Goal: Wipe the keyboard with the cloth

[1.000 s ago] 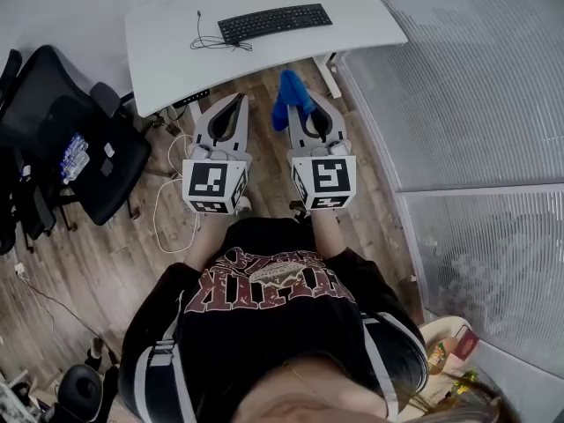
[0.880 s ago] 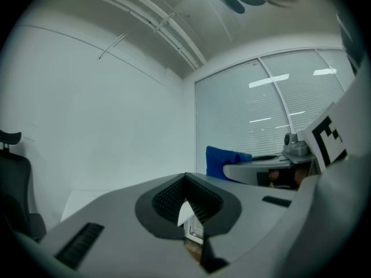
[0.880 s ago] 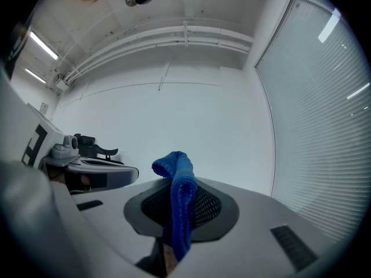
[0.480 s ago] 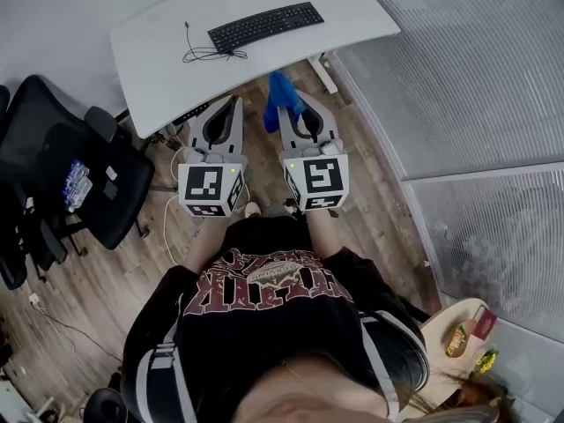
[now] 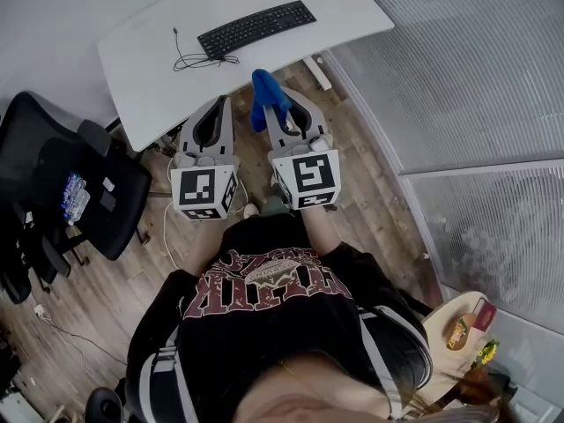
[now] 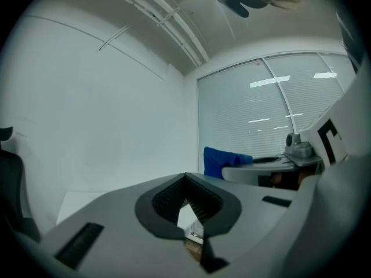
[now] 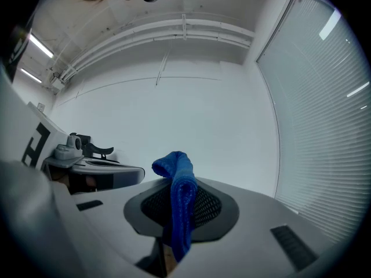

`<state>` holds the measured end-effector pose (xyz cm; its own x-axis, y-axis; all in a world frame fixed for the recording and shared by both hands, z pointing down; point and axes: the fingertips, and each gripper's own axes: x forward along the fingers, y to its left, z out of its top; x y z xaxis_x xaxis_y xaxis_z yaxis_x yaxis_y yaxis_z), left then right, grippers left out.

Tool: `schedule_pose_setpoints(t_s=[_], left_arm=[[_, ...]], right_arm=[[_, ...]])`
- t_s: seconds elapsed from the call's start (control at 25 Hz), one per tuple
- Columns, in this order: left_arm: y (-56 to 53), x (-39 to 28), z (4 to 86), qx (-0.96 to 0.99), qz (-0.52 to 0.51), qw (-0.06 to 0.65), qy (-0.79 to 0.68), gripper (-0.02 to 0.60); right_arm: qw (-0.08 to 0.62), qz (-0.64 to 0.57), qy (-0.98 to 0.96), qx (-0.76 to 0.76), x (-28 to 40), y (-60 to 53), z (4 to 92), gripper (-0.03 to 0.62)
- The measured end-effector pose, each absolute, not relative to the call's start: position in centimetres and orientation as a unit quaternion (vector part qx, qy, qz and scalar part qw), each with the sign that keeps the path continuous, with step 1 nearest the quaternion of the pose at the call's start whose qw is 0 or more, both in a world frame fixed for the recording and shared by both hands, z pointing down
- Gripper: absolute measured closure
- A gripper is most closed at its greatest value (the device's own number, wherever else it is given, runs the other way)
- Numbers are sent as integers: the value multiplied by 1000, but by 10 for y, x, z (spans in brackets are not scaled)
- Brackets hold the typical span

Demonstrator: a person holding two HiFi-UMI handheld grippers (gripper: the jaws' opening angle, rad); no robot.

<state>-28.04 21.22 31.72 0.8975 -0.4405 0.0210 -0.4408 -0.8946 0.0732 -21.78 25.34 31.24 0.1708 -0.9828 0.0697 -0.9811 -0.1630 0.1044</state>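
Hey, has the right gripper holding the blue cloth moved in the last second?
Yes. The right gripper, shut on the cloth, has edged forward, nearer the keyboard on the desk.

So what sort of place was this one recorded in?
Most likely an office: a white desk carrying a black wired keyboard, a black office chair beside it on wood flooring, and a glass partition wall with slatted blinds.

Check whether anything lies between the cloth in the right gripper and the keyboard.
Nothing visible does. The cloth, clamped in the right gripper, is off the near edge of the desk; only bare top separates it from the keyboard.
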Motion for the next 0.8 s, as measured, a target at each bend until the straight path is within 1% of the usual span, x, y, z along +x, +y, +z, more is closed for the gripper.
schedule_pose_setpoints(t_s=[0.44, 0.8], left_arm=[[180, -222, 315, 971, 4, 32, -238, 552], [163, -162, 308, 967, 3, 25, -252, 552]], right_arm=[[65, -5, -663, 746, -165, 215, 312, 530], [58, -11, -678, 733, -105, 193, 305, 530]])
